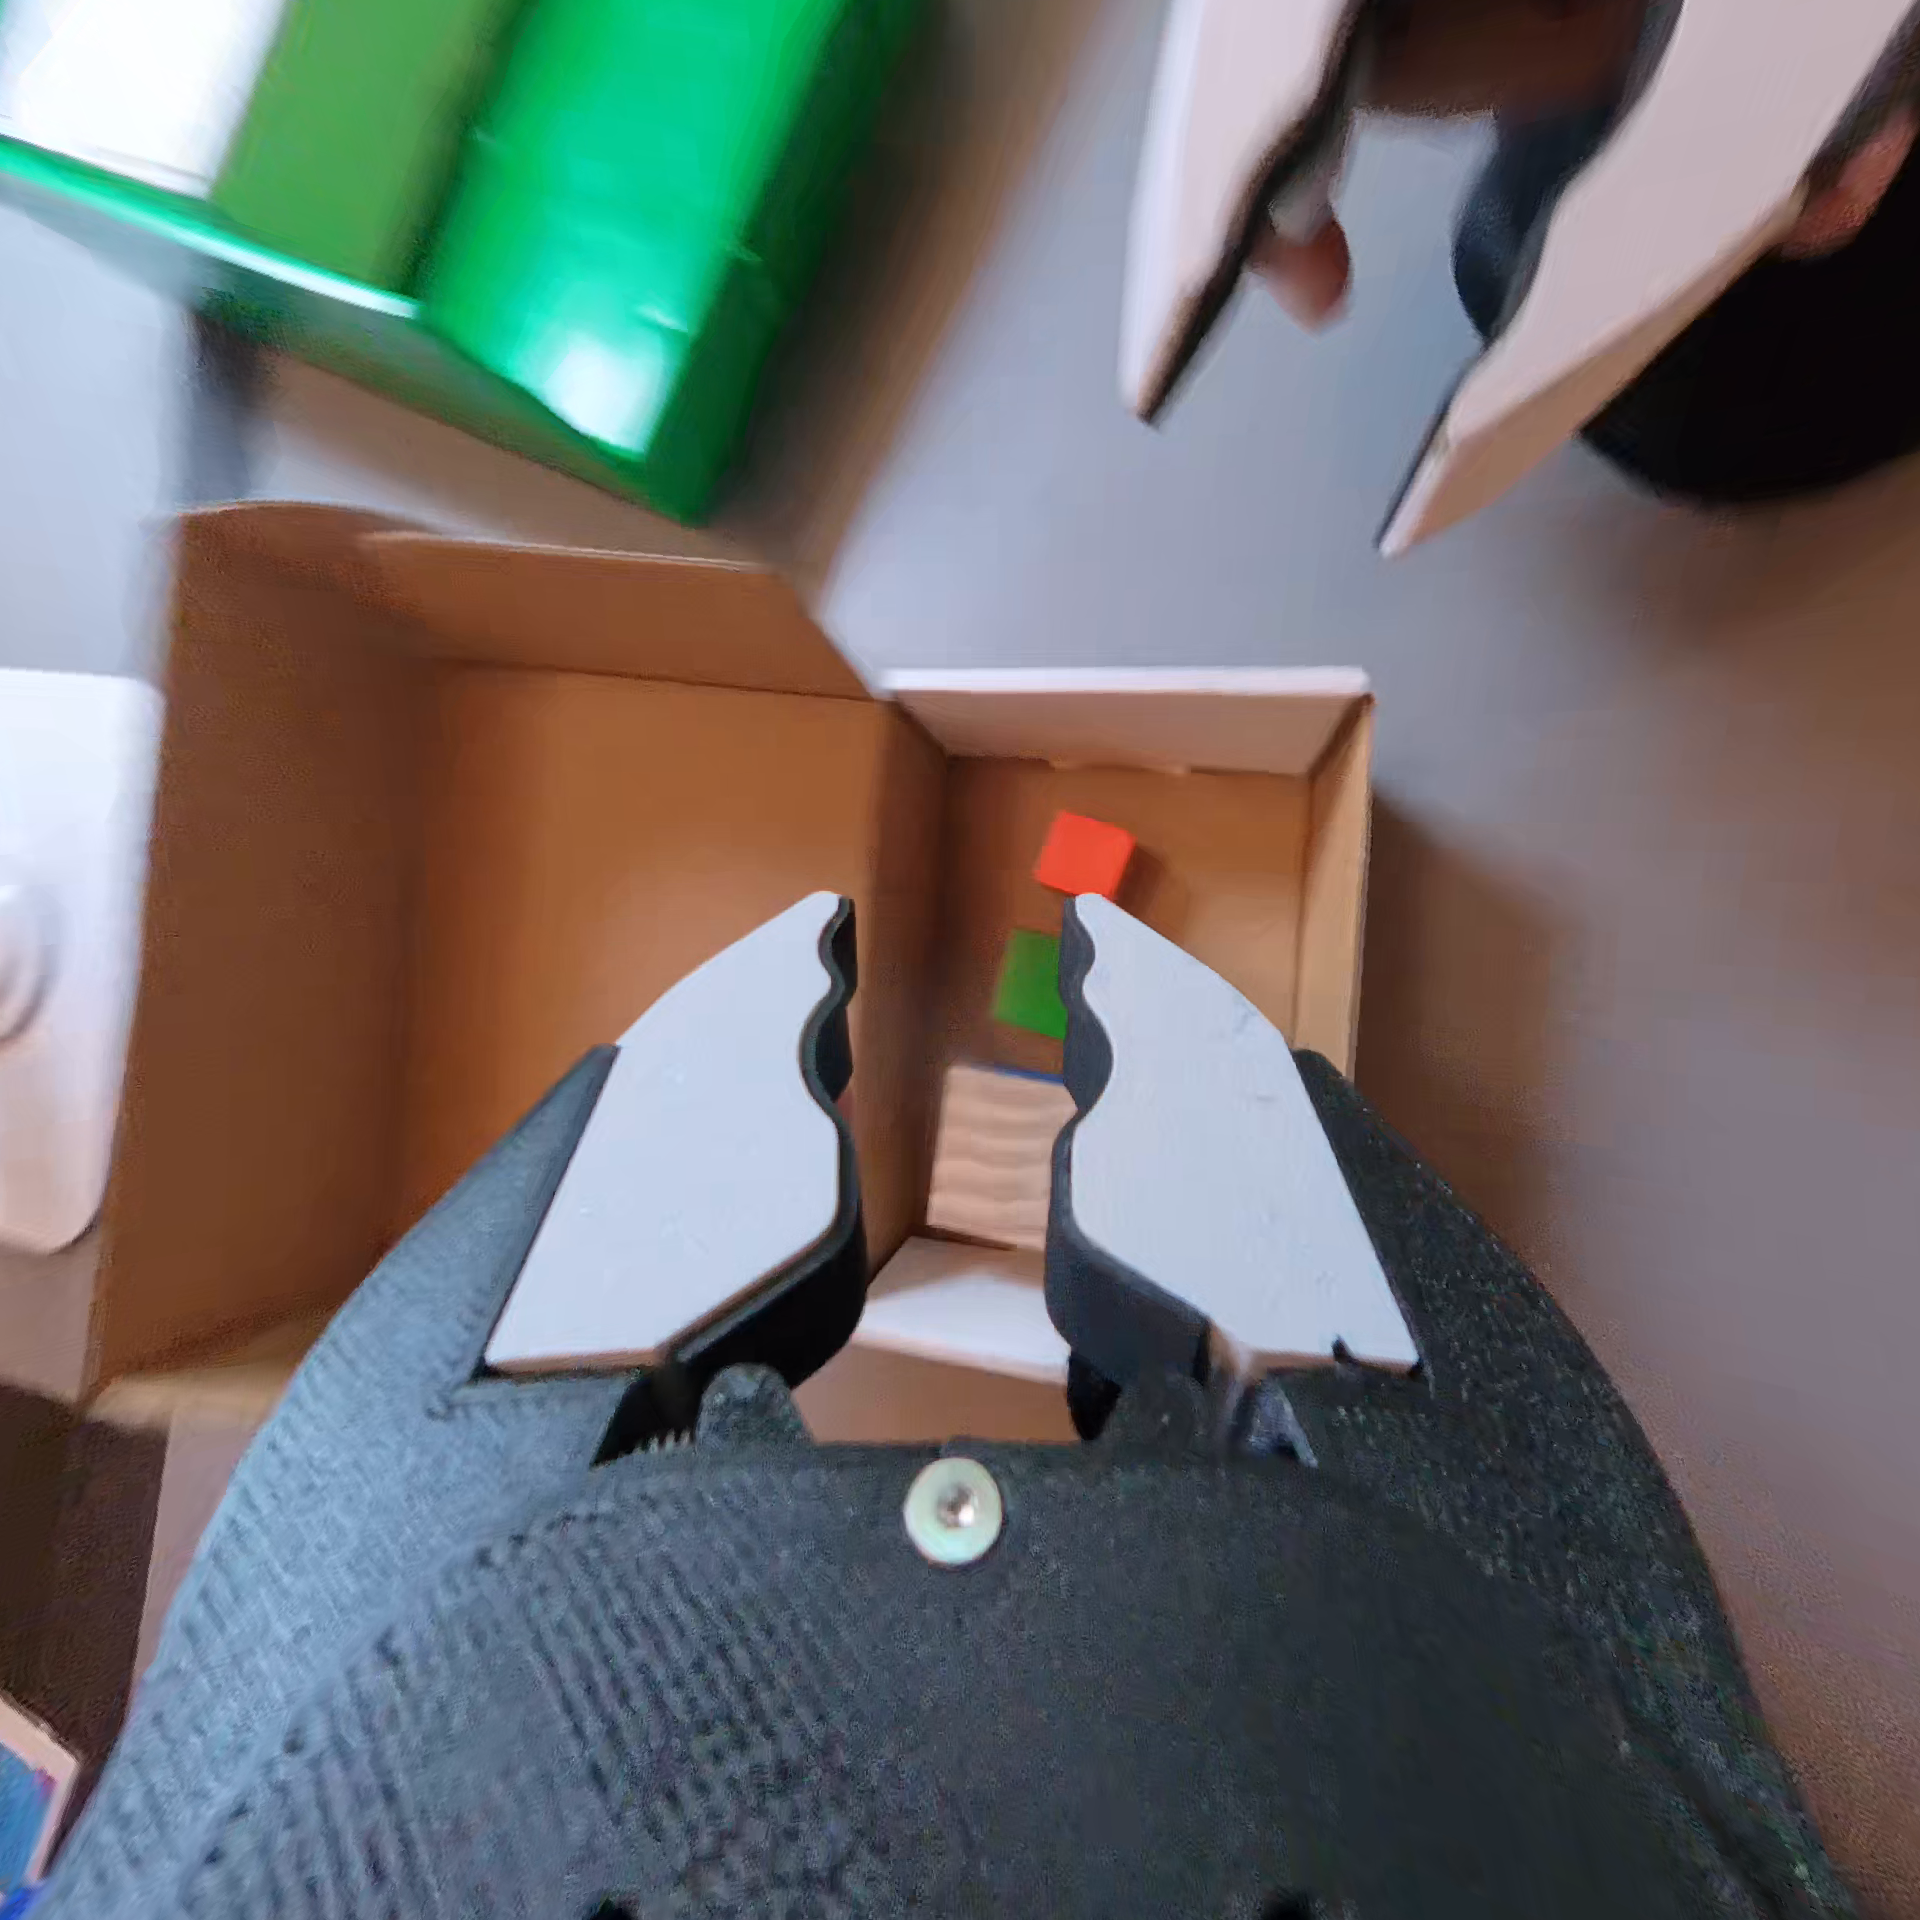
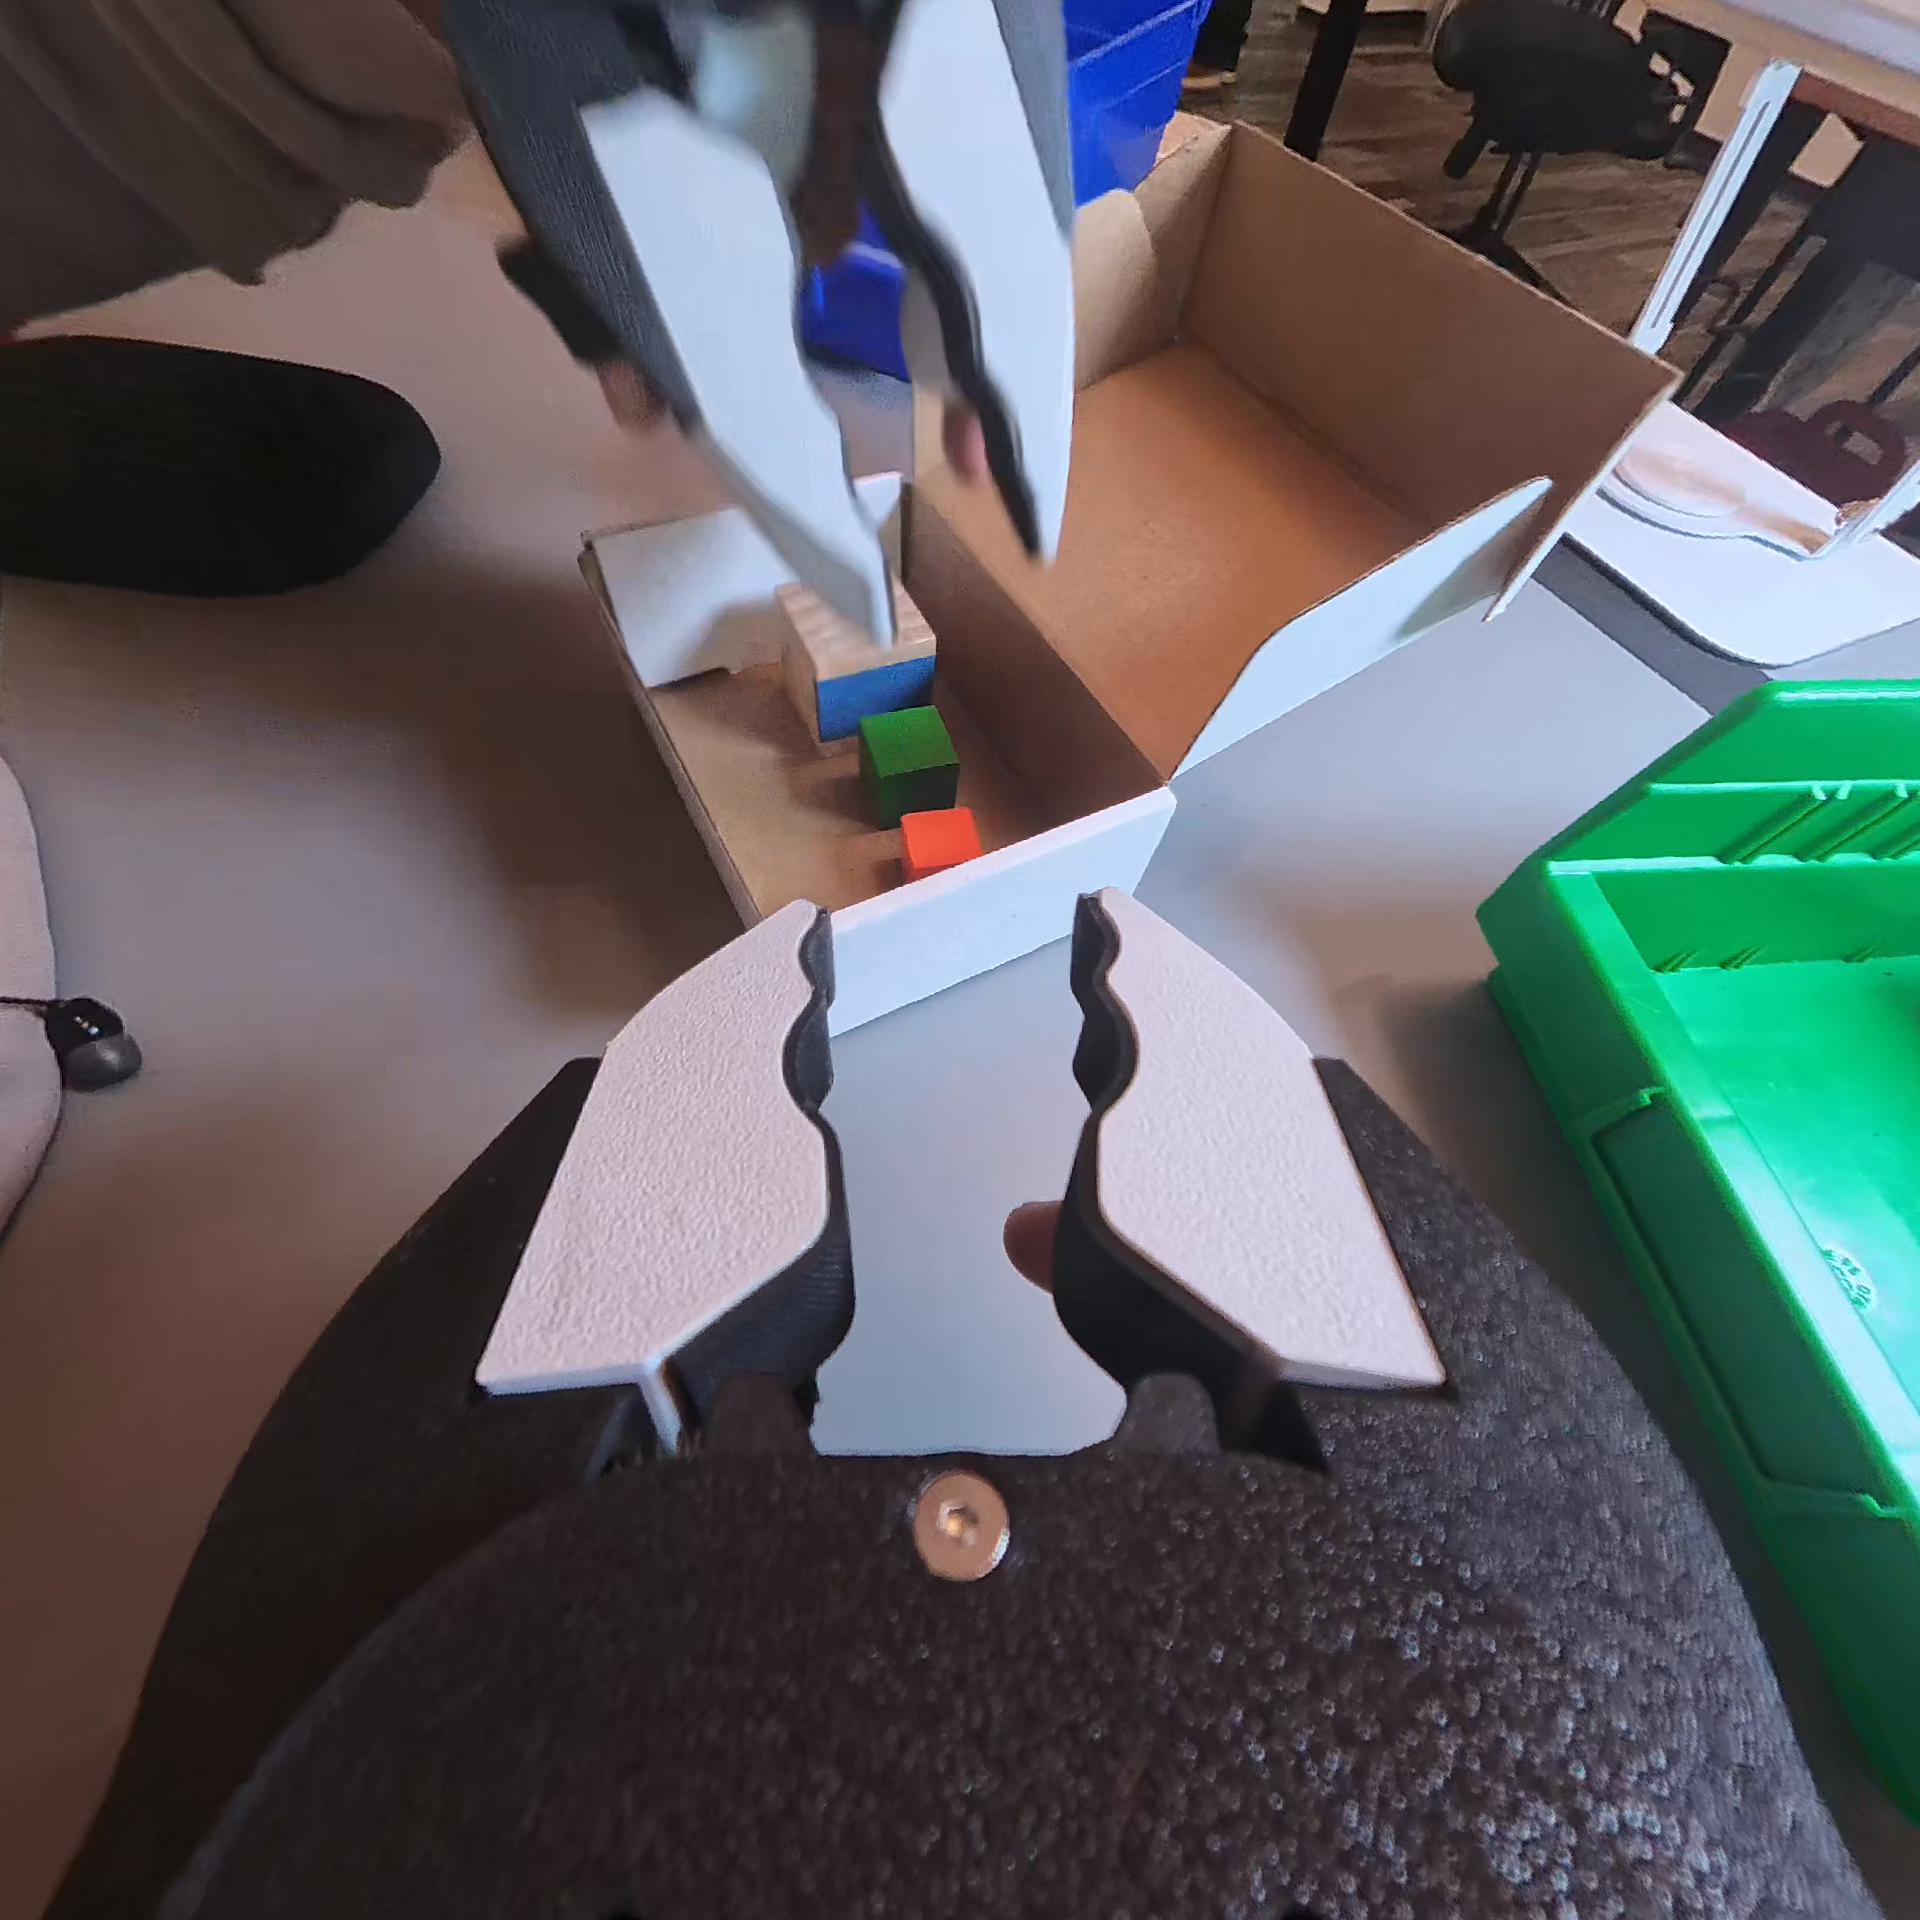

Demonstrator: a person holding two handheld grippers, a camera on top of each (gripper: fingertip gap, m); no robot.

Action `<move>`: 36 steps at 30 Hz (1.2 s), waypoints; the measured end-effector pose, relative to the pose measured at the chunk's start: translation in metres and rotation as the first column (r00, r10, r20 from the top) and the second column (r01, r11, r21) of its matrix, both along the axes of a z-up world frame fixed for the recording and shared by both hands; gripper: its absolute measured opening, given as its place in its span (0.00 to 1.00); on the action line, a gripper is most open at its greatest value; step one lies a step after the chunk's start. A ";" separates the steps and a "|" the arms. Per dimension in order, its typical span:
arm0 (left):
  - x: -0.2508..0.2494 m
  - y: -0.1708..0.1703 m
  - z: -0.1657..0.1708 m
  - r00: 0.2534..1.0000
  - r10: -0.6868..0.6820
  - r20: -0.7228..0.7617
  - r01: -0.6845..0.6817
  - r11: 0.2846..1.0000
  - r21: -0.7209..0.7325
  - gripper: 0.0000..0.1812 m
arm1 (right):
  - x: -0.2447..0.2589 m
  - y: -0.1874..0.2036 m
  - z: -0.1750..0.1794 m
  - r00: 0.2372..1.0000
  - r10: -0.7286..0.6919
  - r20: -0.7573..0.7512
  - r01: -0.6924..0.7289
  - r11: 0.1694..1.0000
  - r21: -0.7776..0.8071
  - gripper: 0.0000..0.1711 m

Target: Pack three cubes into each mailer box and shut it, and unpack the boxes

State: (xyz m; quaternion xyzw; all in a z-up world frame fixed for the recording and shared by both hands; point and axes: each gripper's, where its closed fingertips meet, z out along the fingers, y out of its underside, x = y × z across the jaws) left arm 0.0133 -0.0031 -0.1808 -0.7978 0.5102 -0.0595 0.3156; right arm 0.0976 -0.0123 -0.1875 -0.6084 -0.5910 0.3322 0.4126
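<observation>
Over the open box, left wrist view: the left gripper (image 1: 961, 914) is being held above the mailer box (image 1: 1335, 883), its jaws parted with nothing between them
Cubes: a red cube (image 1: 1084, 854), a green cube (image 1: 1029, 982) and a larger pale wooden cube (image 1: 992, 1158) with a blue side are being seen lying in a row on the box floor
Lid: the brown inside of the box lid (image 1: 582, 935) is being shown laid open to the left
Far side: the right gripper (image 1: 1278, 468) is being seen blurred at upper right, jaws apart, beside a green bin (image 1: 582, 260)
Table: a grey table (image 1: 1610, 935) is being seen under everything

From the near end, right wrist view: the right gripper (image 2: 951, 909) is being held low just short of the white end wall of the box, jaws parted and empty
Cubes: the red cube (image 2: 940, 840), the green cube (image 2: 909, 758) and the wooden cube (image 2: 862, 665) are being seen in line inside the box
Left gripper: it (image 2: 961, 592) is being seen blurred, pointing down over the wooden cube; contact cannot be told
Bin: the green bin (image 2: 1714, 1091) is being seen at right
</observation>
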 end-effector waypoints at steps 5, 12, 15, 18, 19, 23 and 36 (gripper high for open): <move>-0.089 0.013 0.079 0.809 0.305 0.503 -0.438 0.883 0.169 0.18 | -0.005 0.020 0.003 0.994 -0.100 -0.033 0.097 0.992 -0.077 0.25; -0.137 0.008 0.040 0.499 0.508 0.702 -0.612 0.780 -0.130 0.21 | -0.034 0.069 0.025 0.973 -0.232 -0.020 0.222 0.949 -0.224 0.22; -0.129 0.019 0.024 0.493 0.523 0.695 -0.607 0.780 -0.156 0.22 | -0.052 0.084 0.029 0.965 -0.264 -0.002 0.252 0.923 -0.289 0.22; -0.113 0.025 0.015 0.512 0.528 0.677 -0.553 0.806 -0.211 0.16 | -0.065 0.093 0.020 0.958 -0.283 0.051 0.286 0.920 -0.266 0.15; -0.110 0.025 0.013 0.531 0.523 0.666 -0.545 0.813 -0.205 0.12 | -0.068 0.092 0.018 0.960 -0.276 0.049 0.279 0.925 -0.258 0.12; -0.102 0.014 0.017 0.618 0.435 0.655 -0.527 0.847 -0.066 0.09 | -0.068 0.079 0.023 0.968 -0.247 -0.033 0.238 0.956 -0.170 0.08; -0.049 -0.090 -0.030 0.906 -0.001 0.424 -0.054 0.992 0.118 0.14 | -0.019 -0.017 -0.026 0.990 0.129 0.051 -0.128 0.992 -0.025 0.10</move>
